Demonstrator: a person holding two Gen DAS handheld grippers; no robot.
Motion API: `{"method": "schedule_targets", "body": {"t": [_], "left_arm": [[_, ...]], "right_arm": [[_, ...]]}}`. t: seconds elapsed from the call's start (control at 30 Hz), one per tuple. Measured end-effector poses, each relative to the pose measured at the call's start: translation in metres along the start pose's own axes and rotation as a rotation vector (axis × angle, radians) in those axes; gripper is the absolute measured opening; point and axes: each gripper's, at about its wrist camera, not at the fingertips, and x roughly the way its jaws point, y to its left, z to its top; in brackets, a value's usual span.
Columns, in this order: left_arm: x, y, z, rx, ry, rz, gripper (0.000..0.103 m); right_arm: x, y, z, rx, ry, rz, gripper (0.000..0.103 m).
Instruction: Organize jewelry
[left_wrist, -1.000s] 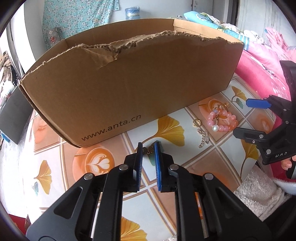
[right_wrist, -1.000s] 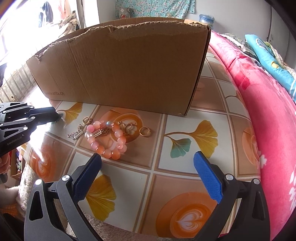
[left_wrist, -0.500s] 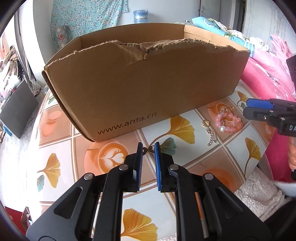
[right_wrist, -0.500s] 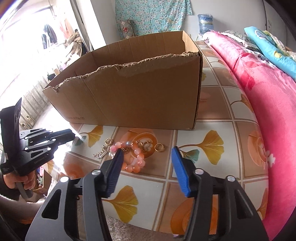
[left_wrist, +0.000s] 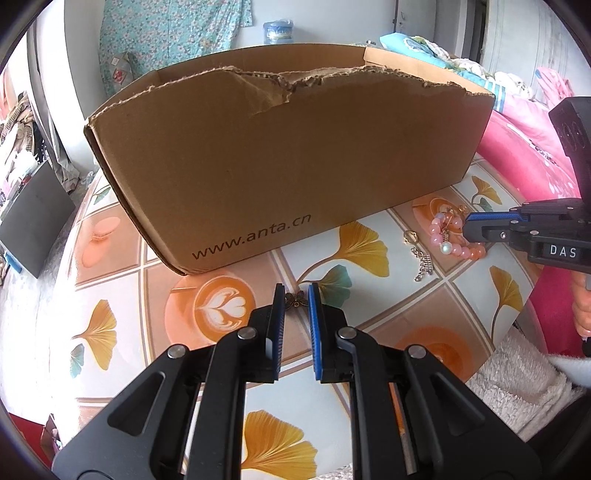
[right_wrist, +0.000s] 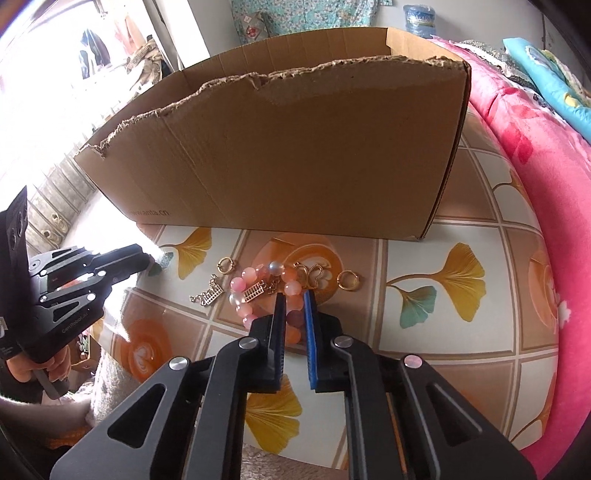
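Observation:
My left gripper is shut on a small bronze bow-shaped charm, held just above the patterned tablecloth in front of the cardboard box. A pink bead bracelet lies to the right with gold pieces tangled in it. My right gripper is closing on the bracelet's near side, with beads pinched between the blue pads. From the left wrist view, the right gripper reaches the bracelet from the right.
A gold ring, a smaller ring and a chain charm lie beside the bracelet. The box has a torn top edge. A pink blanket borders the right; a white fluffy cloth covers the near edge.
The right jaws went from wide open to closed on the bracelet's beads while the gripper moved in over them. The left gripper kept its hold on the charm.

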Motion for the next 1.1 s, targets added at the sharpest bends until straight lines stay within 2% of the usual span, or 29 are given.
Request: {"method": "schedule_targets", "body": {"t": [0.33, 0.53, 0.73, 0.97, 1.1], "left_arm": [[0.0, -0.002, -0.001, 0.005, -0.004, 0.006, 0.011], [0.0, -0.002, -0.002, -0.001, -0.006, 0.01, 0.012], [0.001, -0.004, -0.002, -0.001, -0.007, 0.013, 0.012], [0.001, -0.004, -0.002, 0.0, -0.006, 0.015, 0.012], [0.001, -0.004, -0.002, -0.002, -0.006, 0.016, 0.012]], "right_arm": [[-0.038, 0.005, 0.02, 0.034, -0.143, 0.173, 0.01], [-0.063, -0.013, 0.025, 0.089, -0.195, 0.123, 0.01], [-0.065, -0.044, 0.02, 0.163, -0.175, 0.043, 0.01], [-0.06, -0.069, 0.015, 0.228, -0.173, 0.063, 0.01], [-0.051, -0.079, 0.01, 0.256, -0.138, 0.036, 0.011]]}}
